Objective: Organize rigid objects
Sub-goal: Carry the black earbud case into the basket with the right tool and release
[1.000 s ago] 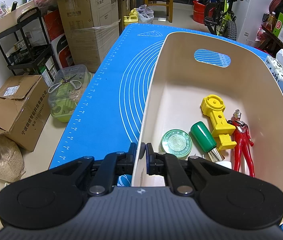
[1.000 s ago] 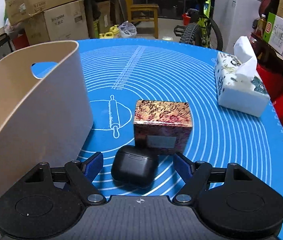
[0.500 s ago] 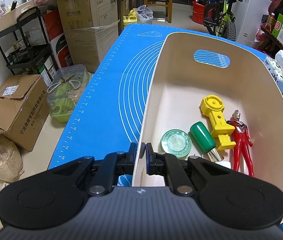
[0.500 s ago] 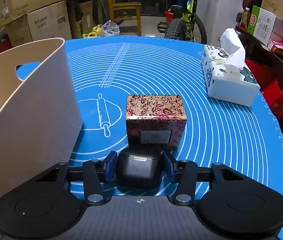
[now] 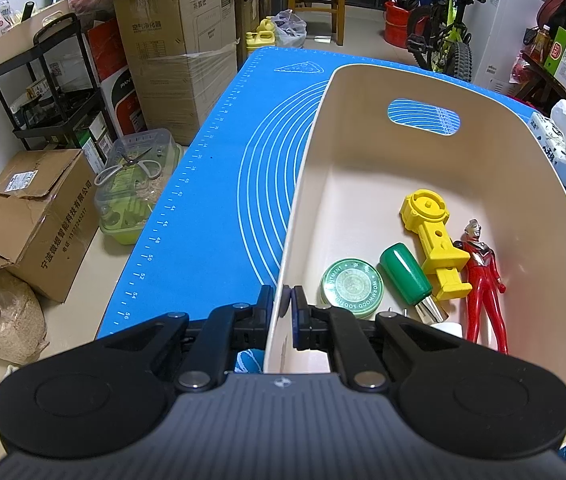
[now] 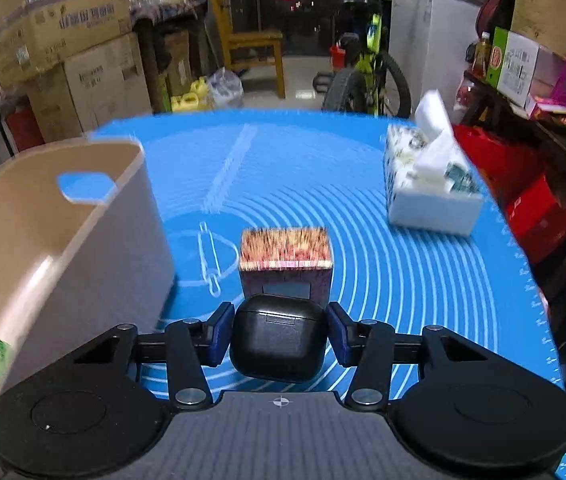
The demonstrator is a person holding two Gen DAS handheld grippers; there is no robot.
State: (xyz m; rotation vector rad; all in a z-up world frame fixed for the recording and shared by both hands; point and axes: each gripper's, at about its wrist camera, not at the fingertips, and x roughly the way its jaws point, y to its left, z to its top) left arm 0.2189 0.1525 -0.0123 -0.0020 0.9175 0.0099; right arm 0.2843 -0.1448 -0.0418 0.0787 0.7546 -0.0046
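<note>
left gripper (image 5: 287, 304) clamps one beige plastic bin (image 5: 423, 80) wall; inside lie four items. right gripper (image 6: 279, 334) grips one black rounded earbud case (image 6: 279, 340); one floral box (image 6: 285, 256) beyond.

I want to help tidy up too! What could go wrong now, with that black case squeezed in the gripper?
1. The black earbud case is rounded and smooth, held only at its sides by the right gripper; it might slip out.
2. The patterned box sits just beyond it and could get bumped.
3. The left gripper pinches the beige bin wall; knocking the rim could jolt the bin.
</note>
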